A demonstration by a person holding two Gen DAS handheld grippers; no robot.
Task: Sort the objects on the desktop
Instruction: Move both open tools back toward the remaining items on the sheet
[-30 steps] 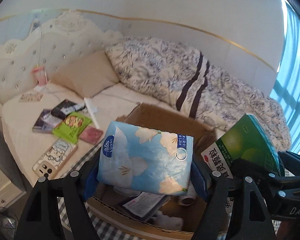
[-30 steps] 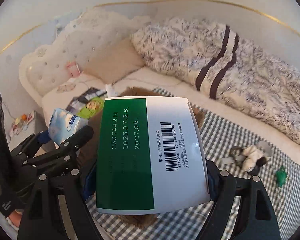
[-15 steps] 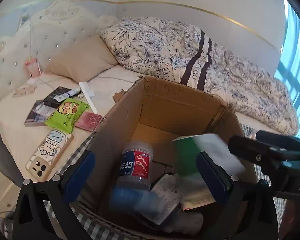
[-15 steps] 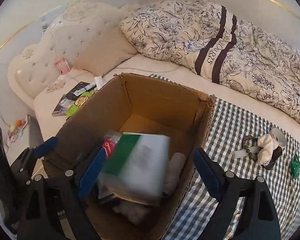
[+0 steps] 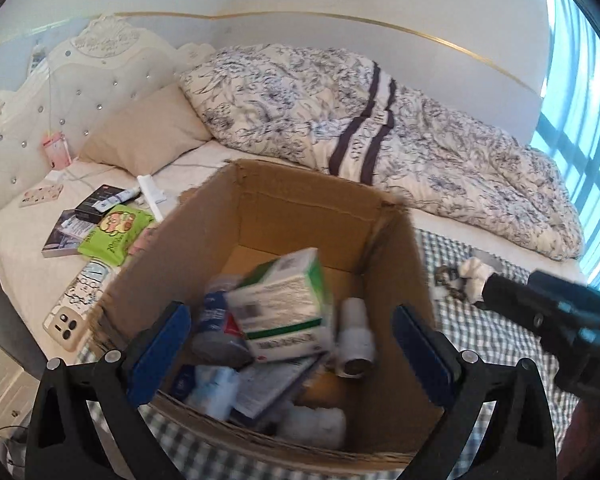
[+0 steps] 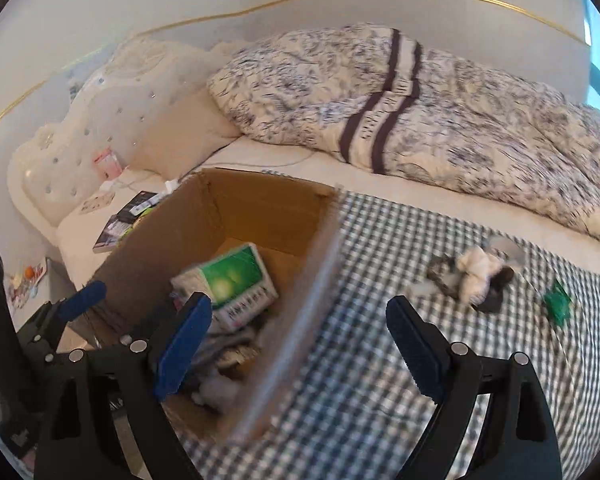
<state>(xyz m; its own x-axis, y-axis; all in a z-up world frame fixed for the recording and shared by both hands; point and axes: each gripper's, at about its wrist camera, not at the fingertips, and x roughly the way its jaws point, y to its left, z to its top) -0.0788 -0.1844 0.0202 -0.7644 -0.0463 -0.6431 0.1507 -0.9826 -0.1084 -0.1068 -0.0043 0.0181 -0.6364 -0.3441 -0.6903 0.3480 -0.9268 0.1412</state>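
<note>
My left gripper (image 5: pixel 288 344) hangs over the open cardboard box (image 5: pixel 300 200), its blue-padded fingers (image 5: pixel 158 344) spread wide with nothing between them. Looking down into the box, I see the green-and-white carton (image 5: pixel 288 304) lying tilted on top of the pile, blurred. Beside it on the left is a plastic bottle (image 5: pixel 216 332) with a blue-and-red label, on the right a white tube (image 5: pixel 354 340) lying with its end toward me. The blue tissue pack (image 5: pixel 212 388) sits low in the near left corner, next to a leaflet (image 5: pixel 272 384) and something white and soft (image 5: pixel 316 420) against the near wall.

My right gripper (image 6: pixel 296 352) is just right of the box, above the box's right wall and the checked cloth (image 6: pixel 380 280); its fingers (image 6: pixel 414 344) are also spread and empty. From this view the carton (image 6: pixel 228 276) shows its green face inside the box (image 6: pixel 260 200).

Out on the cloth, well apart from the box, lie a white fabric bundle (image 6: pixel 476 272) with dark bits touching it and a small green item (image 6: pixel 558 306). On the bed (image 5: pixel 28 272) left of the box are a phone (image 5: pixel 74 308), a green snack pack (image 5: pixel 114 228) and a book (image 5: pixel 66 232).
</note>
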